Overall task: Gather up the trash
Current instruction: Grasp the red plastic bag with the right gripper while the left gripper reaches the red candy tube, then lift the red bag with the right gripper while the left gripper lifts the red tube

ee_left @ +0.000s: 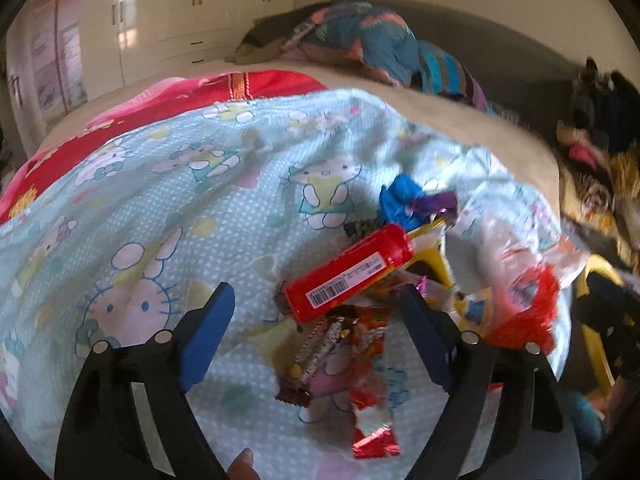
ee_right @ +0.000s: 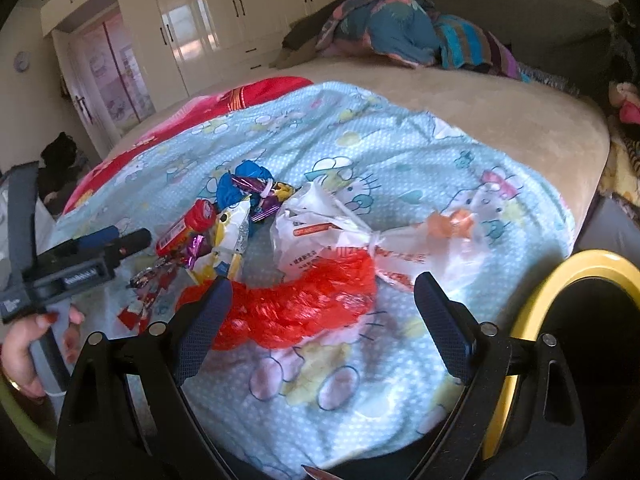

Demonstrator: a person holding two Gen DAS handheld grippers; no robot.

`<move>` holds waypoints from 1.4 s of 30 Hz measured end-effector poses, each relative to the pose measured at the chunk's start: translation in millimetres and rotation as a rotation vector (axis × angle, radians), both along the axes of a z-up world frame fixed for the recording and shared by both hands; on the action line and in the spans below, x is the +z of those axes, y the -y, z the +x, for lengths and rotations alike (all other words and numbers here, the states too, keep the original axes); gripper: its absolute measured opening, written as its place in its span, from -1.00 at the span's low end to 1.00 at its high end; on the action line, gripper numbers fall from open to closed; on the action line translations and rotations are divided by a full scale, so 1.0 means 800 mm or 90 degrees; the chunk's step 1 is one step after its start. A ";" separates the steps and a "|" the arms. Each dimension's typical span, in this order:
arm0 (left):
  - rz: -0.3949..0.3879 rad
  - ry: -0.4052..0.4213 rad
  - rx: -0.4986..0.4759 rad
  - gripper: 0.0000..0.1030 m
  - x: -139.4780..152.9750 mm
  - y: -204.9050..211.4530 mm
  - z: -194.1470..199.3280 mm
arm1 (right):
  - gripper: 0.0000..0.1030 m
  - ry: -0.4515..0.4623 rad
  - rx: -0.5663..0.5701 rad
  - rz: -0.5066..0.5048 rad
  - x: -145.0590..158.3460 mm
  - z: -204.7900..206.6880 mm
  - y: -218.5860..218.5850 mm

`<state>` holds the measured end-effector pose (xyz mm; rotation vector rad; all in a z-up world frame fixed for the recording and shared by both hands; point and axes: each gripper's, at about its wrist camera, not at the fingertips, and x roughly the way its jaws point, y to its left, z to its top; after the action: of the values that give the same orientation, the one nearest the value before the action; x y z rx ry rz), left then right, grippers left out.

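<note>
Trash sits in a pile on a light-blue cartoon-print blanket spread over a bed. Left wrist view: left gripper at lower centre, jaws spread wide and empty, hovering over a red tube with a barcode label and flat red and brown candy wrappers lying between the fingers. Above the tube, centre right of frame, a blue crumpled piece and a purple foil wrapper; this view is blurred at the right edge, so the bags there read poorly. Right wrist view: right gripper at lower centre, jaws wide apart holding nothing, with a red crinkled plastic bag lying between the fingers, its left end touching the left finger. Just above it, a white knotted plastic bag. Only this view shows the yellow-rimmed bin at lower right beside the bed, and the left gripper from outside at middle left, held by a hand with red nails. The red tube appears here end-on at centre left, beside a yellow-white snack packet. Both views show white wardrobes upper left and heaped bedding at top.
</note>
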<state>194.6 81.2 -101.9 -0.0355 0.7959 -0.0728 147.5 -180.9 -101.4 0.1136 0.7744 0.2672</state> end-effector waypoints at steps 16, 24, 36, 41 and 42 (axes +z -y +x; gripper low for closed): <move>0.027 -0.082 -0.079 0.37 -0.028 0.017 0.063 | 0.48 -0.113 0.002 0.046 -0.045 0.041 -0.023; -0.026 -0.107 -0.086 0.09 -0.043 0.011 0.079 | 0.17 -0.122 0.035 0.073 -0.051 0.042 -0.026; -0.118 -0.108 -0.049 -0.39 -0.048 -0.009 0.068 | -0.41 -0.126 0.063 0.134 -0.047 0.030 -0.017; -0.137 -0.097 -0.017 -0.45 -0.042 -0.017 0.058 | -0.53 -0.115 0.071 0.136 -0.041 0.022 -0.013; -0.147 -0.089 -0.011 -0.46 -0.039 -0.019 0.055 | -0.54 -0.110 0.072 0.133 -0.039 0.019 -0.012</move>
<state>238.9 96.8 -133.0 -0.2545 0.9247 -0.1801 162.8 -171.4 -132.3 0.2938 0.9253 0.4495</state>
